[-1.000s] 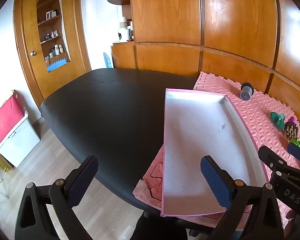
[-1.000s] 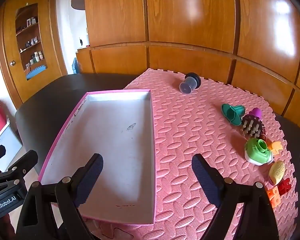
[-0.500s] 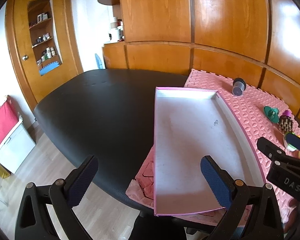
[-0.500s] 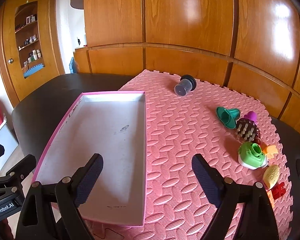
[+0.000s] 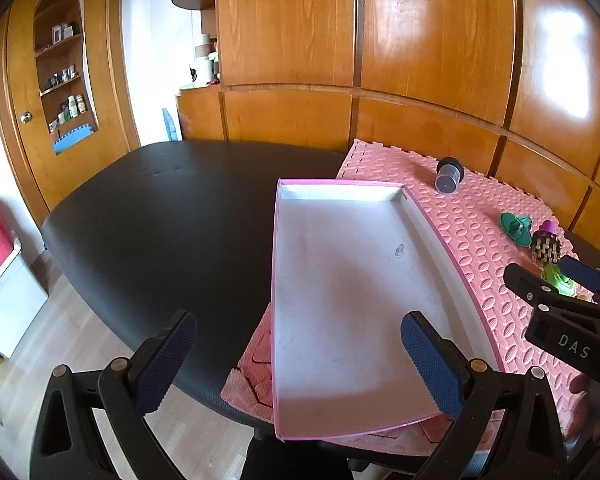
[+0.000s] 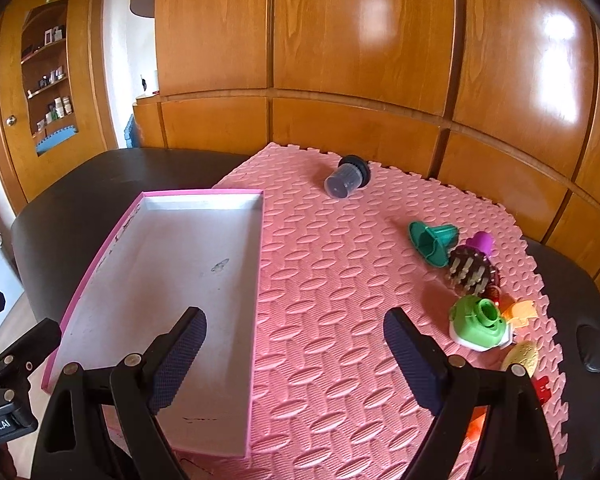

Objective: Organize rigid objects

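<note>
An empty pink-rimmed white tray [image 6: 256, 280] [image 5: 274, 264] lies on the pink foam mat [image 6: 340, 280]. Toys cluster at the mat's right: a teal funnel piece [image 6: 432, 240], a brown spiky toy [image 6: 470, 270] with a purple cap [image 6: 482, 242], a green round toy [image 6: 478, 322], a yellow piece [image 6: 522, 354], plus orange and red bits. A dark capped jar [image 6: 346, 178] lies on its side at the back. My right gripper [image 6: 296, 354] hovers open above the mat's front, beside the tray. My left gripper [image 5: 296, 360] is open over the tray's near left corner.
The mat covers the right part of a black oval table [image 5: 160, 216]. Wooden panelling [image 6: 360, 80] runs behind it, and a door with shelves [image 5: 64, 92] is at the left. White and red boxes [image 5: 0, 276] sit on the floor left of the table.
Both views have shifted slightly, with the tray and toys drifting a little left and lower in frame. Both grippers stay open and hold nothing.
</note>
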`<state>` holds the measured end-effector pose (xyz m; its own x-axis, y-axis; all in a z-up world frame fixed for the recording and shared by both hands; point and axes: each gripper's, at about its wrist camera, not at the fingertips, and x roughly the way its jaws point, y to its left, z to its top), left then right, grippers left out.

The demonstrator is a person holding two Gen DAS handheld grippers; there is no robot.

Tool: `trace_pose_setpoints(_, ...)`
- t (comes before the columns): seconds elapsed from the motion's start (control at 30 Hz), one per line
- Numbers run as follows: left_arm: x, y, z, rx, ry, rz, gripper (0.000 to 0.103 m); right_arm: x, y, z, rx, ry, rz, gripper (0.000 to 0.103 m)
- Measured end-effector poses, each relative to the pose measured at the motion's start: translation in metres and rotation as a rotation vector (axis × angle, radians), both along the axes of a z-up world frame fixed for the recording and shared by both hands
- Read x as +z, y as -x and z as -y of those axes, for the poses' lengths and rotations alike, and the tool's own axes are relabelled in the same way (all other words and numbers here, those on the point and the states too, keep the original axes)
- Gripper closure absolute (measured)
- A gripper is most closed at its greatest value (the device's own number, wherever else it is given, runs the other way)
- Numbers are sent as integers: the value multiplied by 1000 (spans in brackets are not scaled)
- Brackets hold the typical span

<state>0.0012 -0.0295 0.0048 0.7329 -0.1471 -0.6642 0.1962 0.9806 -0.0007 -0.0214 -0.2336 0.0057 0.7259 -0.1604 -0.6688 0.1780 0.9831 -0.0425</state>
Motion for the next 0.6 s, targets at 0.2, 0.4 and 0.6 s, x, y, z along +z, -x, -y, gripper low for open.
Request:
trace_pose_setpoints(0.2,4,-2,2,-13,4,5,0,5,1,2,-2,21,13,12)
trace_pose_setpoints(0.4,6,-5,8,-28,-14,6,0,9,3,2,2,42,26,12)
trace_pose_setpoints(0.6,8,-6,10,-36,-6,6,0,11,3,4,5,50,32,12)
